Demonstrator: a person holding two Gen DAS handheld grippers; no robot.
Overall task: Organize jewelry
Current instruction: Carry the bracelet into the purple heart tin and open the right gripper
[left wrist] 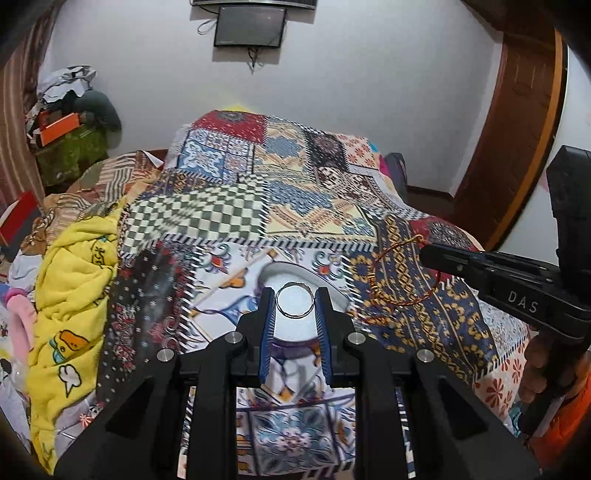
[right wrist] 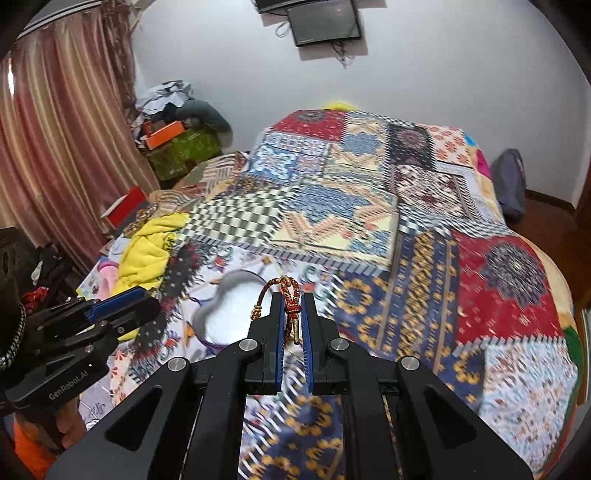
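Silver first: our left tool has its blue-padded fingers closed in on a thin metal ring, one pad touching each side, and we hold that ring in the air just above a shiny, heart-shaped metal tray that sits on the patchwork bedspread. Over on our right, the right tool is pinched nearly together on a red and gold braided cord bracelet, the knotted part squeezed between the pads while a loop arches above the fingertips and a small gold end hangs below. From the left camera we see that same bracelet dangling as a wide loop off the right tool's tip, over the blue and gold patch of the bedspread, just to the right of the tray. A hand grips the right tool's handle at the frame edge. Further out, a yellow cartoon-print blanket lies bunched on the left of the bed. Beyond it we spot striped curtains, a pile of boxes and clothes in the corner, and a dark screen mounted on the far white wall.
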